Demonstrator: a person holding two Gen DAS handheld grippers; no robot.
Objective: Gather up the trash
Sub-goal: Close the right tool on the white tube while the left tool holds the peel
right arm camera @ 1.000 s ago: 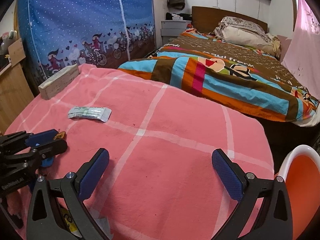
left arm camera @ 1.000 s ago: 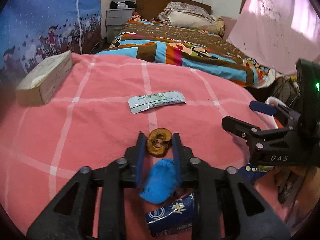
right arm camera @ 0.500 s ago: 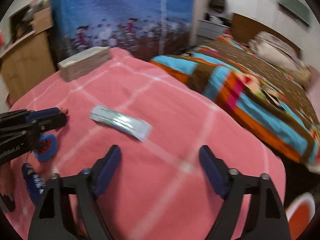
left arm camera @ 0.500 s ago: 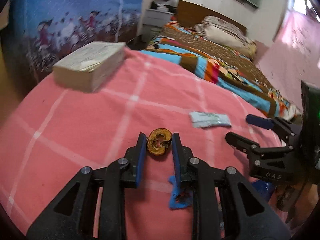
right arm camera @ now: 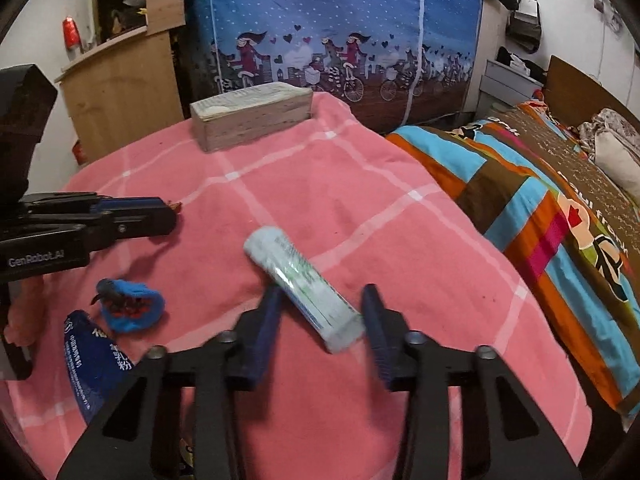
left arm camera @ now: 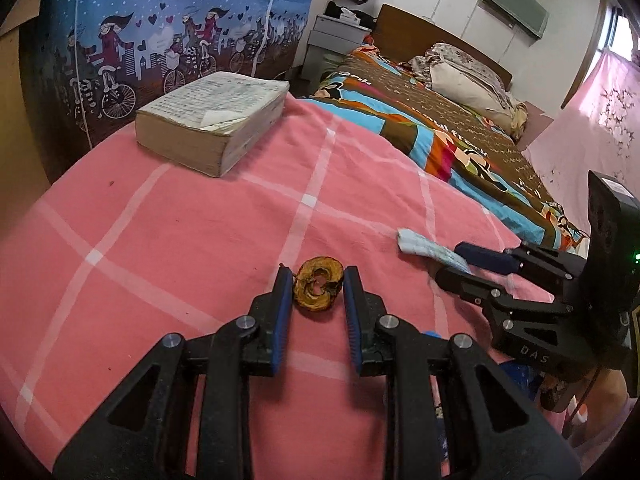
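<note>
My left gripper is shut on a brown dried fruit peel ring and holds it just above the pink checked blanket. My right gripper is open, its jaws on either side of the near end of a pale green-white wrapper lying on the blanket; the wrapper also shows in the left wrist view. A crumpled blue scrap and a dark blue packet lie at the left in the right wrist view.
A thick worn book lies at the far side of the blanket. A bed with a striped cover stands beyond, a wooden cabinet at the left and a blue printed wardrobe cover behind.
My left gripper has swung left with the peel, away from the blue scrap and packet. My right gripper has moved left to the wrapper and narrowed its jaws around it.
</note>
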